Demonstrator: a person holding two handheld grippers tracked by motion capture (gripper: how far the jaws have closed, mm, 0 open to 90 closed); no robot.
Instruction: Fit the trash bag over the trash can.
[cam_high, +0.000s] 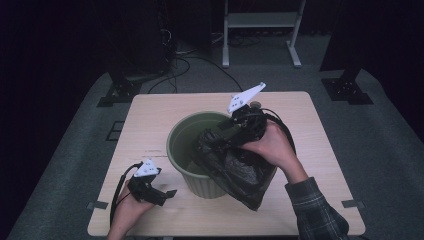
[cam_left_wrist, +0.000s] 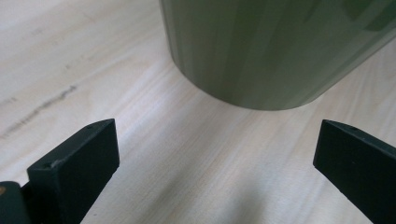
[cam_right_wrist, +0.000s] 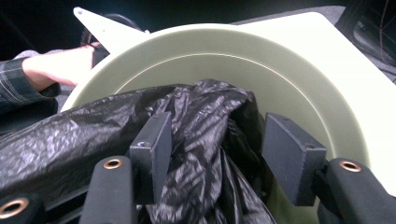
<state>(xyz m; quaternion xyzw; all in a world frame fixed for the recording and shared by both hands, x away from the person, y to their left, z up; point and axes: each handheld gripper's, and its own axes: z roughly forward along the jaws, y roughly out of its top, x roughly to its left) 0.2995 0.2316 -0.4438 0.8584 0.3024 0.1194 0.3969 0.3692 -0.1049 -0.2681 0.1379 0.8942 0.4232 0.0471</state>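
A green ribbed bin stands in the middle of the wooden table. A crumpled black plastic bag hangs over its near right rim, partly inside and partly down the outside. My right gripper leans in over the rim from the right. In the right gripper view the bag bunches between the jaws of the right gripper above the bin; the right pad stands off it. My left gripper is low at the bin's front left, open and empty, facing the bin's wall.
Beyond the table are a white metal frame, loose cables on the grey floor, and black stand bases at the left and right. The table's left and far parts are bare wood.
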